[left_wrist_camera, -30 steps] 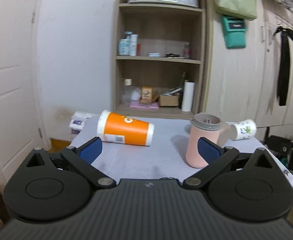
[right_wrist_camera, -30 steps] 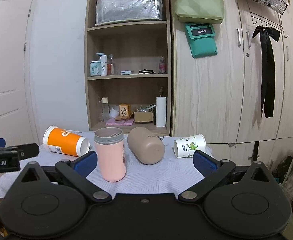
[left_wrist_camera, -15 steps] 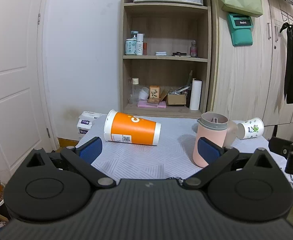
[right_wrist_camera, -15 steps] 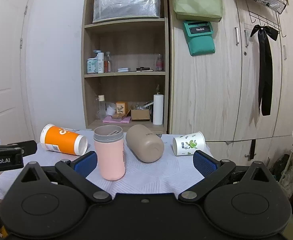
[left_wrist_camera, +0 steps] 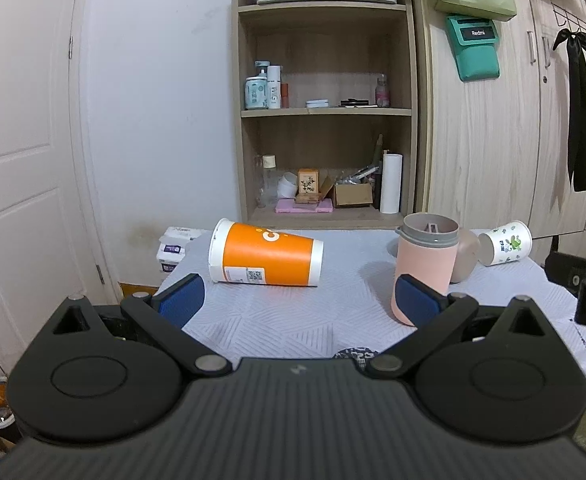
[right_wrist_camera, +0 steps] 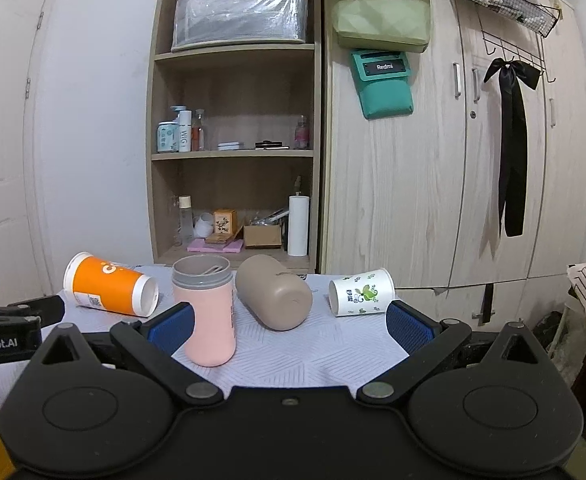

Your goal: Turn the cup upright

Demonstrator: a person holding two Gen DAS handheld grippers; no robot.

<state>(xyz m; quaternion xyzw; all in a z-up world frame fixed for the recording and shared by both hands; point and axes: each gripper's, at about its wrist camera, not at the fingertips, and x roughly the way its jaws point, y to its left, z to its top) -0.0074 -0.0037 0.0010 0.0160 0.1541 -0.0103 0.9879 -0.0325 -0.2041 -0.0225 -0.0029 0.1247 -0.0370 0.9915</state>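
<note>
An orange paper cup (left_wrist_camera: 267, 258) lies on its side on the table; it also shows in the right wrist view (right_wrist_camera: 111, 290). A pink cup (right_wrist_camera: 207, 312) stands upright, also in the left wrist view (left_wrist_camera: 425, 266). A tan cup (right_wrist_camera: 275, 292) and a small white floral paper cup (right_wrist_camera: 361, 292) lie on their sides. My left gripper (left_wrist_camera: 299, 300) is open and empty, short of the orange cup. My right gripper (right_wrist_camera: 291, 328) is open and empty, short of the tan cup.
The table has a white patterned cloth (right_wrist_camera: 313, 356). A wooden shelf unit (right_wrist_camera: 233, 160) and cupboards (right_wrist_camera: 453, 180) stand behind it. A white door (left_wrist_camera: 21, 160) is at the left. The other gripper shows at the left edge of the right wrist view (right_wrist_camera: 9, 328).
Both grippers have drawn back and up a little; the cups look slightly farther and lower in view. Nothing on the table has moved. Both grippers stay open.
</note>
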